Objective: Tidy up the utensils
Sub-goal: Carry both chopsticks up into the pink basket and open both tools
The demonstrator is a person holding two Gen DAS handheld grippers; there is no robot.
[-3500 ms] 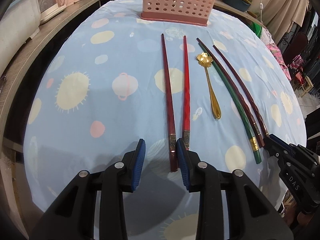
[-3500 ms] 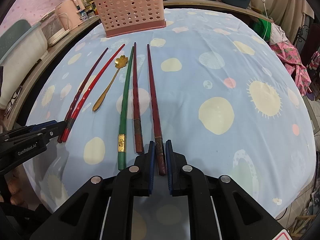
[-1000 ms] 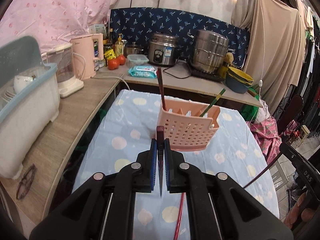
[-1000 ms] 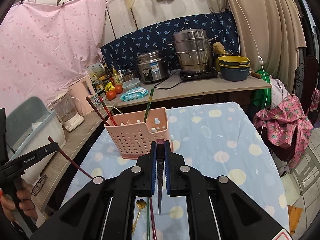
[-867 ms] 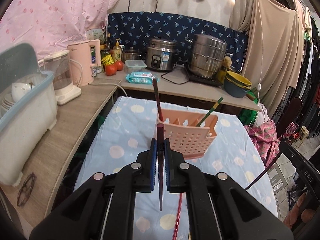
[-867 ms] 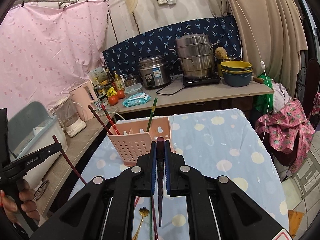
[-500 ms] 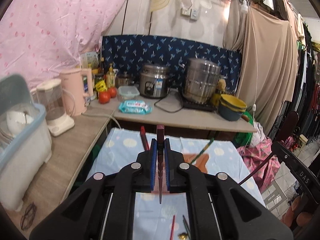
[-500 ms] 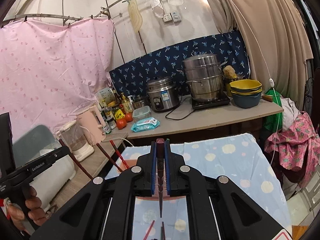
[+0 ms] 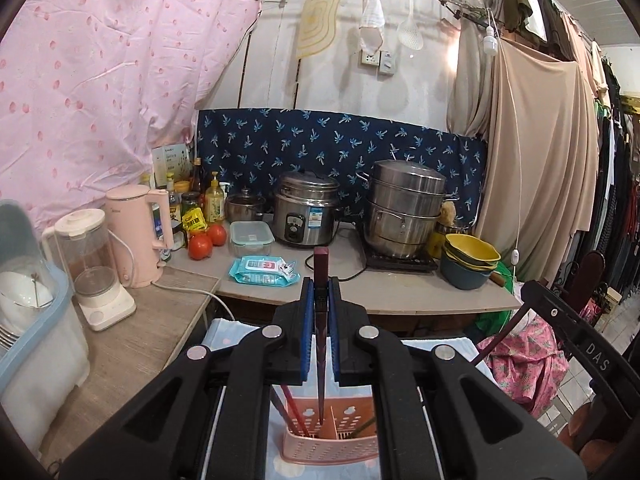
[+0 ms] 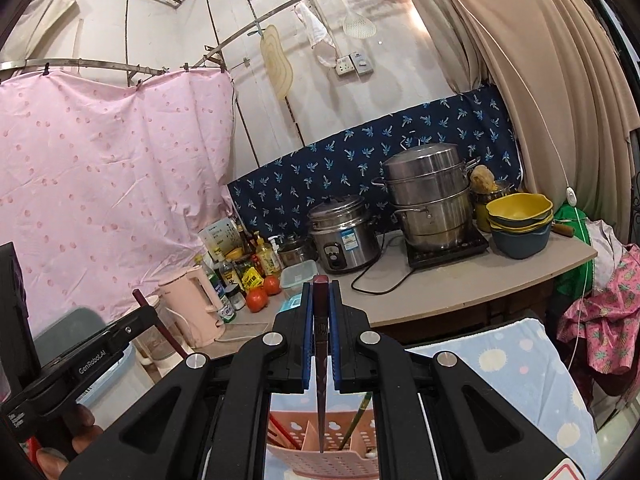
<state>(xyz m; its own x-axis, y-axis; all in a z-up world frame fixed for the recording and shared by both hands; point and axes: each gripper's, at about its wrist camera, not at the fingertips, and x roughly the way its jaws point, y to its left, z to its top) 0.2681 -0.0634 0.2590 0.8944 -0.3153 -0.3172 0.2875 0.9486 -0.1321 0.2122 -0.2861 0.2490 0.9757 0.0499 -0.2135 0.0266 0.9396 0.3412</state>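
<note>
My left gripper (image 9: 320, 296) is shut on a dark red chopstick (image 9: 320, 344) held upright, its tip down over the pink slotted utensil basket (image 9: 328, 446). A red chopstick (image 9: 294, 410) and a green one (image 9: 362, 428) lean inside the basket. My right gripper (image 10: 320, 296) is shut on another dark red chopstick (image 10: 321, 384), also tip down over the pink basket (image 10: 320, 462), where a green chopstick (image 10: 354, 420) and a red one (image 10: 280, 432) stand. The left gripper (image 10: 140, 320) shows at the left of the right wrist view, the right gripper (image 9: 560, 320) at the right of the left wrist view.
The basket stands on a blue dotted tablecloth (image 10: 520, 368). Behind it a counter (image 9: 400, 284) carries a rice cooker (image 9: 308, 218), a steel steamer (image 9: 406, 208), stacked bowls (image 9: 470, 260), a pink kettle (image 9: 138, 232), tomatoes and bottles. A dish rack (image 9: 24, 320) is at the left.
Both grippers have risen and tilted up with their chopsticks. The basket has dropped to the bottom of both views, under the chopstick tips. The table's utensils have left view.
</note>
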